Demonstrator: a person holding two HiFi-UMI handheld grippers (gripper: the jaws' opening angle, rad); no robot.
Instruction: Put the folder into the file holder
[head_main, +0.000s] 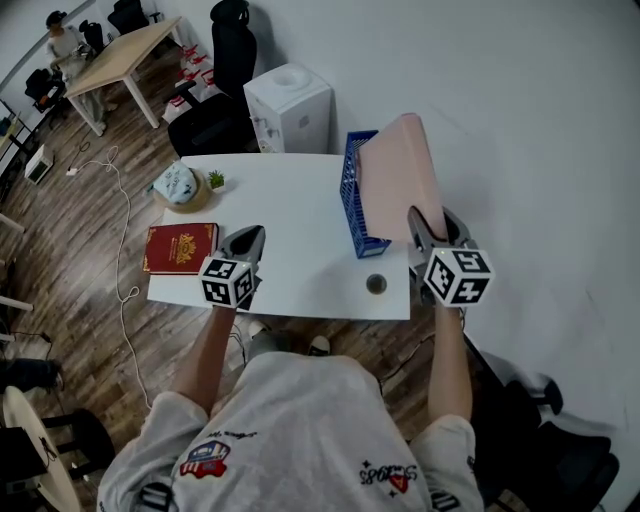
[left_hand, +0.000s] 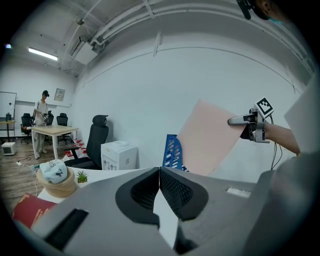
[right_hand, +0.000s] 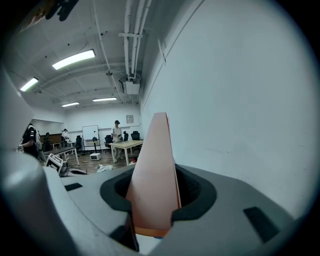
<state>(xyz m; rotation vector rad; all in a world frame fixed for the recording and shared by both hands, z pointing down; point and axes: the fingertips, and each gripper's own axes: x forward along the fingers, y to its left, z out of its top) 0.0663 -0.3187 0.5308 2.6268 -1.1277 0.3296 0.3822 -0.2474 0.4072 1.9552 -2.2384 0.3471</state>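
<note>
Right gripper (head_main: 432, 224): jaws bear on the near lower corner of the pink folder (head_main: 398, 180), one pad on each face, as its own view shows. The folder stands tilted above the blue file holder (head_main: 352, 200) at the right of the white table (head_main: 290, 200). Its far lower edge is at the holder's top. Whether it has entered a slot cannot be told.

Left gripper (head_main: 254, 236): jaws pressed together, nothing between them, hanging over the near left part of the table, well apart from the holder.

Step in hand, by judgement: lowering the folder into the holder. To do it well:
- Bring the sheet upright and in line with the slot before going down.
- Lead with the lower edge, keeping it between the dividers.
- Keep the grip on until the edge rests on the holder's floor.
- The holder is light and may slide; the idle gripper could steady it.

Count:
- Folders: one.
- File holders: one.
- Grippers: two.
- Red book (head_main: 180, 247): one.
- Small plant (head_main: 216, 180): one.
- Dark round fitting (head_main: 376, 284) in the tabletop: one.
</note>
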